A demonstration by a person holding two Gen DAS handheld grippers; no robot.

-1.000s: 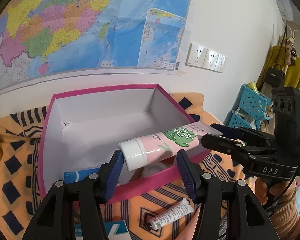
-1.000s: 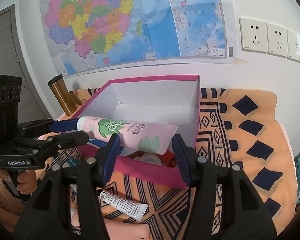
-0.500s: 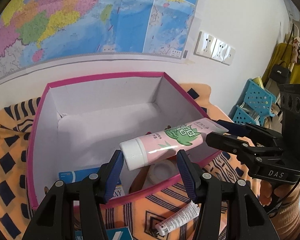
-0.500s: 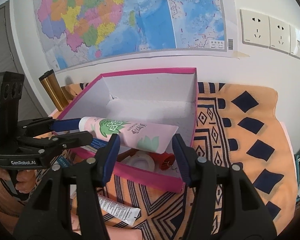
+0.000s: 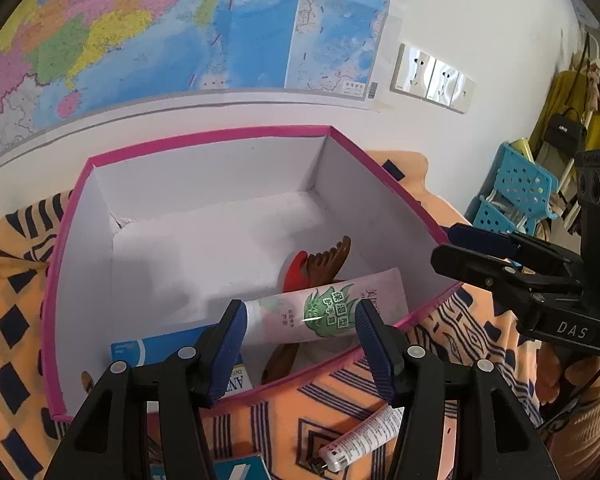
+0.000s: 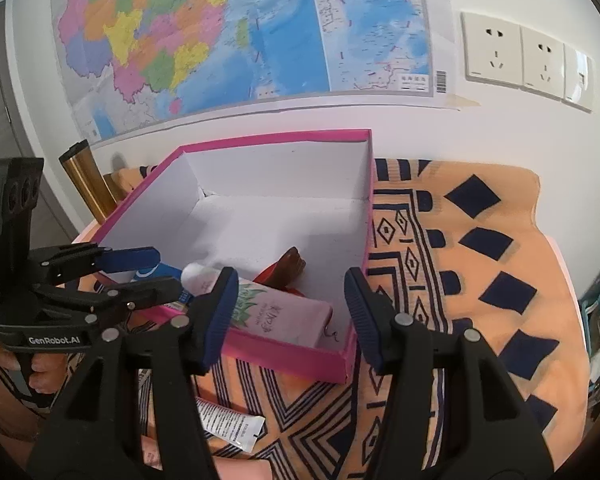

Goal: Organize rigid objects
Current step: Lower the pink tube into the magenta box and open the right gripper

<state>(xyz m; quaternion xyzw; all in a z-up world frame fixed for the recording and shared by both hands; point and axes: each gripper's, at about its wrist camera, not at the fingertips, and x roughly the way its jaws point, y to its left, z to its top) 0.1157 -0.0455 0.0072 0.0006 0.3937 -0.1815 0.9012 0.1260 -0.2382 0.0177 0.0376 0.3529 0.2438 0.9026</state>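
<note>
Two claws half open, nothing held | pink tube [image 5: 324, 314] lies in box [image 5: 204, 138], clear of left claw [image 5: 300, 330] | I'd back out level, then fetch white tube [image 5: 364, 438].

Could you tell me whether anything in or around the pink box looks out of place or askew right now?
Yes: the pink tube lies slanted in the box, propped on the comb rather than flat on the floor. A small white tube is outside the box on the cloth. Nothing looks spilled or damaged.
</note>
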